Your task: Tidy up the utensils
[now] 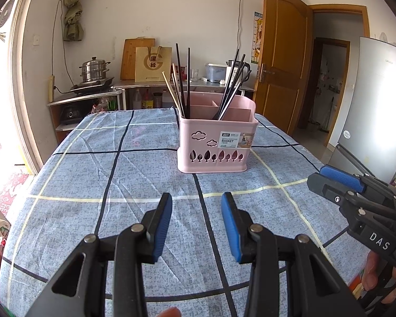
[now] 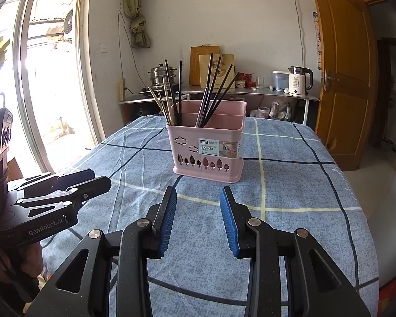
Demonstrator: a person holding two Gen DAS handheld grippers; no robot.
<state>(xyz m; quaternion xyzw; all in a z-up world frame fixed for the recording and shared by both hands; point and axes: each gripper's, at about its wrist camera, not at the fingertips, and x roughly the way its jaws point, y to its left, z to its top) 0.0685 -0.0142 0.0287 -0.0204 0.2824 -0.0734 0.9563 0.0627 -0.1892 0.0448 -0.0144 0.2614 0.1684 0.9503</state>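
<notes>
- The pink basket (image 1: 216,142) stands near the middle of the tabletop (image 1: 92,185), a bit toward the far edge.
- Dark chopsticks (image 1: 232,87) and some pale ones (image 1: 171,89) already stand in two of its compartments.
- No loose utensil shows on the cloth, so the sorting looks done or not yet begun; I cannot tell which.
- The left tool (image 1: 196,224) is released and holds nothing, close to the near edge.
- The right tool (image 2: 198,219) is released and empty too, beside it.
</notes>
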